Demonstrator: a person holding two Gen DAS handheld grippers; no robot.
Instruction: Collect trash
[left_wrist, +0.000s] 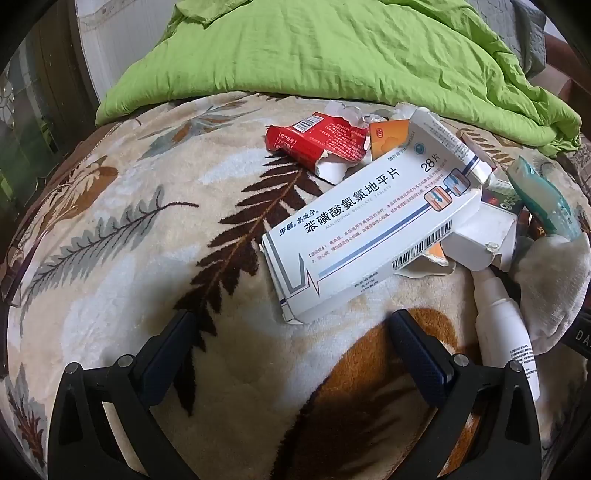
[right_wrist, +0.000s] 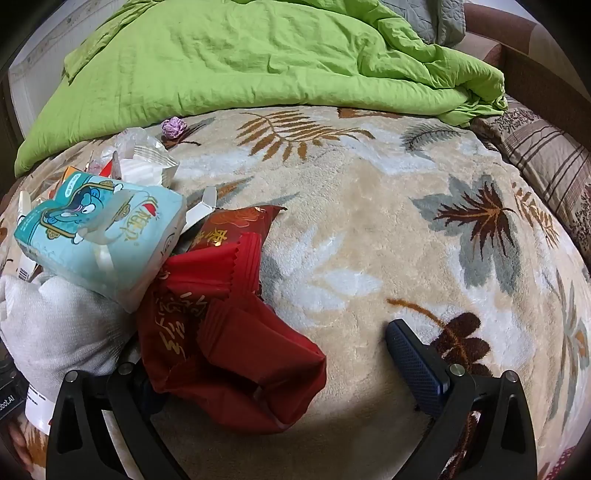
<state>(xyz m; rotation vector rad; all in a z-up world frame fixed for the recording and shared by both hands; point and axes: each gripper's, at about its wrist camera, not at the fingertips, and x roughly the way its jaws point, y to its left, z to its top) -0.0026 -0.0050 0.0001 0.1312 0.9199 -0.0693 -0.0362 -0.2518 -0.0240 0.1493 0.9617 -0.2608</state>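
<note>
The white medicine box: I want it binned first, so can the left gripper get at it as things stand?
Probably yes. The left gripper is open, and the white medicine box lies on top of the pile just ahead of its fingertips, its near corner unobstructed. Only bare blanket lies between them.

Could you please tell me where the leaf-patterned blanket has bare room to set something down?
Free: the plush leaf-patterned blanket between the red foil wrapper, the rumpled green duvet and the striped pillow. Crowded: around the white medicine box and teal tissue pack.
</note>
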